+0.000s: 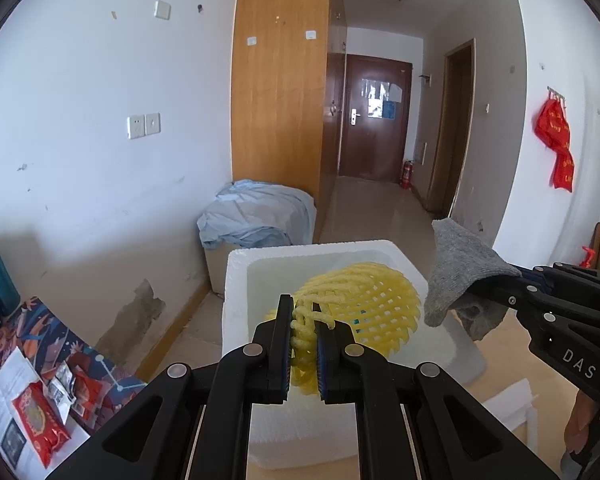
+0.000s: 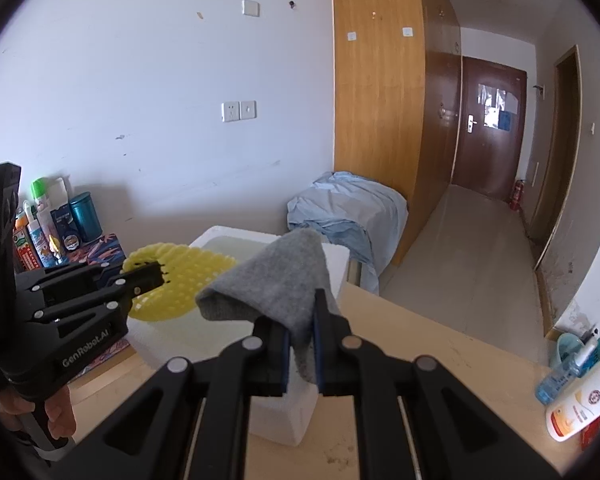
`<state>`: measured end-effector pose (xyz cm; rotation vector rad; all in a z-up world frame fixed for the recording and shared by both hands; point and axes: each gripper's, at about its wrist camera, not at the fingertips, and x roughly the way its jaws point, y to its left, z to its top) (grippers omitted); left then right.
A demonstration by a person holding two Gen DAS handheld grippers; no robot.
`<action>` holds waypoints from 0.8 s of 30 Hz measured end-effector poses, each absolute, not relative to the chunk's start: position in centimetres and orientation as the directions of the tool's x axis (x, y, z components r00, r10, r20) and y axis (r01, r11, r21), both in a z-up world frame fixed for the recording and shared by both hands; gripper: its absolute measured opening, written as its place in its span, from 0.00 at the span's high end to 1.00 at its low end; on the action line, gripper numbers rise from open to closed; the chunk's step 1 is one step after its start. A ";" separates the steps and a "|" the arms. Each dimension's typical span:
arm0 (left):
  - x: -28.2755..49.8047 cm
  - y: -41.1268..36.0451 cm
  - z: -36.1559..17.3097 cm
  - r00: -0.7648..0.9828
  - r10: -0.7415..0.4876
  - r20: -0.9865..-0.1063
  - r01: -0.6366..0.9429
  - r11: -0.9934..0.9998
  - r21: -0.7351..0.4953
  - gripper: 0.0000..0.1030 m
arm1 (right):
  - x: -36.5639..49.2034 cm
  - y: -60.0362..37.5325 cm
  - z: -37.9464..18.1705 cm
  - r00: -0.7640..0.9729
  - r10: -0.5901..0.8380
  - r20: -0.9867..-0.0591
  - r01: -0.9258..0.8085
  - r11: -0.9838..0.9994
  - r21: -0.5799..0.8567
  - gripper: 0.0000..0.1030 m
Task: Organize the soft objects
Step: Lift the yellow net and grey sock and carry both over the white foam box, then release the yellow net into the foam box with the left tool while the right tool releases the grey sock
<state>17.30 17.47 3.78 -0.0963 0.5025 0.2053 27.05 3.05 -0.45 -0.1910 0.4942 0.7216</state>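
Two claws over white foam box (image 1: 236, 276) rim, left claw (image 1: 304, 344) clamping yellow foam net (image 1: 360, 300), right claw (image 2: 300, 344) clamping grey cloth (image 2: 272, 280)

Both tools, left (image 1: 304, 344) and right (image 2: 302, 344), clamped, angled downward.

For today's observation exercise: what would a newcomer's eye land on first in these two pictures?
The yellow foam fruit net, pinched in the left tongs, hangs over the open white foam box. Beside it, the right tongs clamp a grey cloth near the box's rim. A red bag hangs on the far wall.
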 end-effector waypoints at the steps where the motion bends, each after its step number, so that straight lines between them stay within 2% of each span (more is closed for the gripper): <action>1: 17.6 17.6 3.7 0.856 0.175 -0.487 -0.221 0.974 -0.039 0.90 | 27.2 3.3 -0.5 0.641 0.586 -0.496 -0.674 0.738 0.001 0.88; 22: 21.7 18.8 2.2 0.828 0.192 -0.527 -0.234 0.972 -0.013 0.90 | 29.5 4.8 -1.0 0.624 0.587 -0.515 -0.677 0.736 0.018 0.88; 24: 21.6 18.8 2.3 0.829 0.204 -0.521 -0.241 0.971 -0.003 0.87 | 29.5 4.8 -1.0 0.626 0.587 -0.514 -0.677 0.736 0.016 0.88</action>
